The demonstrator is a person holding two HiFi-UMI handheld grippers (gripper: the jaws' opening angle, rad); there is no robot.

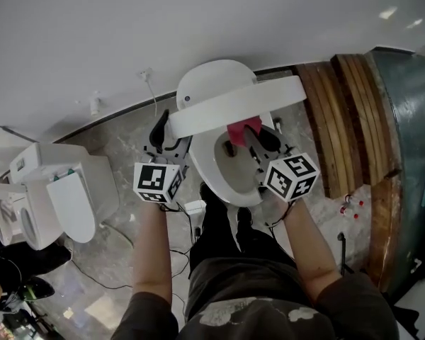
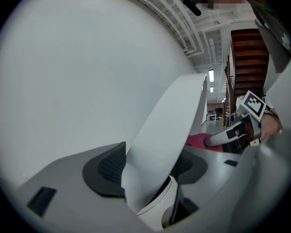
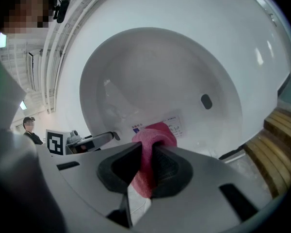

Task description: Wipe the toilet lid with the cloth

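The white toilet lid [image 1: 234,105] stands raised over the bowl [image 1: 230,179] and shows edge-on in the head view. My left gripper [image 1: 164,127] is shut on the lid's left edge; in the left gripper view the lid [image 2: 169,125] runs up from between the jaws of this gripper [image 2: 150,166]. My right gripper [image 1: 246,139] is shut on a pink cloth [image 1: 242,129], held at the lid's inner face. In the right gripper view the cloth [image 3: 149,152] bulges out of the jaws in front of the lid's hollow [image 3: 155,76] and its paper label [image 3: 173,124].
A second white toilet [image 1: 71,190] stands at the left on the marble floor [image 1: 120,140]. Wooden planks [image 1: 343,112] lie at the right beside a dark metal panel [image 1: 411,126]. Thin cables [image 1: 184,225] trail across the floor near the person's feet.
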